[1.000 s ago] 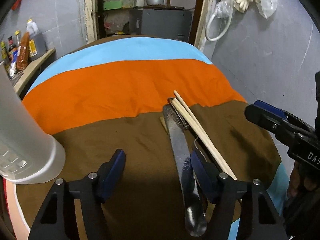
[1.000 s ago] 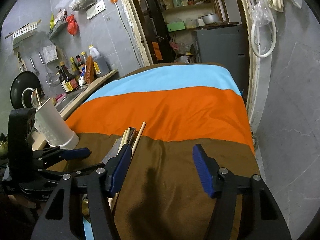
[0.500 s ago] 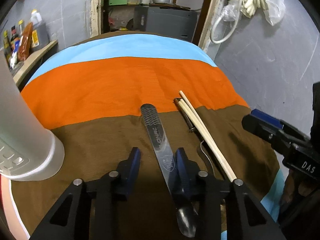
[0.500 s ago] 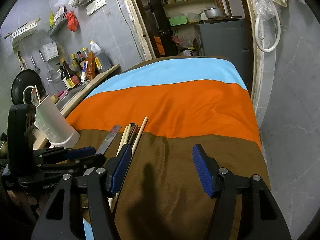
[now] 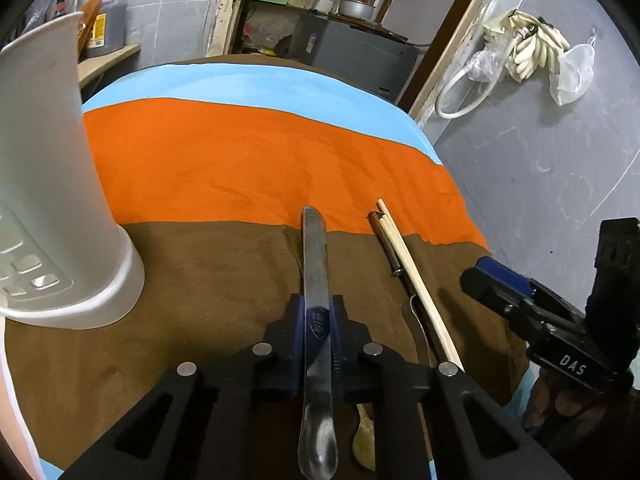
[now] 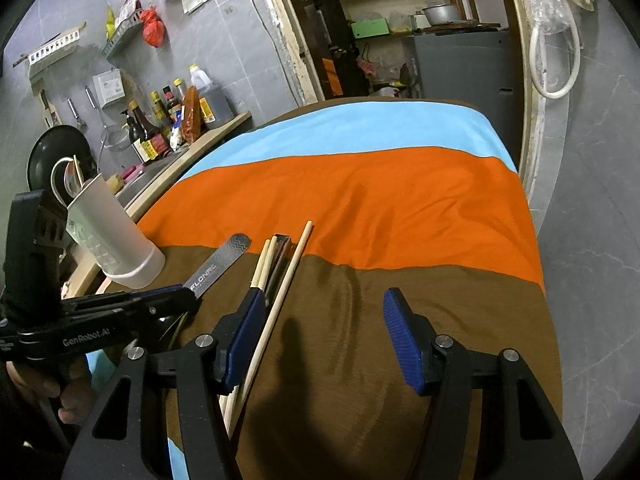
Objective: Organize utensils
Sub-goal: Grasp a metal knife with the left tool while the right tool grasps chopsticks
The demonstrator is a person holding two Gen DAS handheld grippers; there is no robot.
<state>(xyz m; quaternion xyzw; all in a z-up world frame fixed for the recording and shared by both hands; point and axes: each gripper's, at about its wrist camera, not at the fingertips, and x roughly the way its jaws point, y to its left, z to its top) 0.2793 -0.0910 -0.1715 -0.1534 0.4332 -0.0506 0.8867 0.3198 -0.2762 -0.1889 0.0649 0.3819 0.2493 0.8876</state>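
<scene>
Now that its jaws have just been closing, the left gripper [image 5: 316, 320] holds the metal spoon [image 5: 315, 280] by the handle, where a second ago it was wide. The spoon is separated from the chopsticks [image 5: 412, 276], which lie at its 3 o'clock on the counter [image 5: 240, 168]. I think it goes next into the white holder [image 5: 52, 184] at 9 o'clock. The right gripper [image 6: 324, 340] is half wide, holding nothing.

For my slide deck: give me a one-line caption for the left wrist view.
Left gripper shut on a steel spoon, chopsticks alongside and white utensil holder nearby.
</scene>
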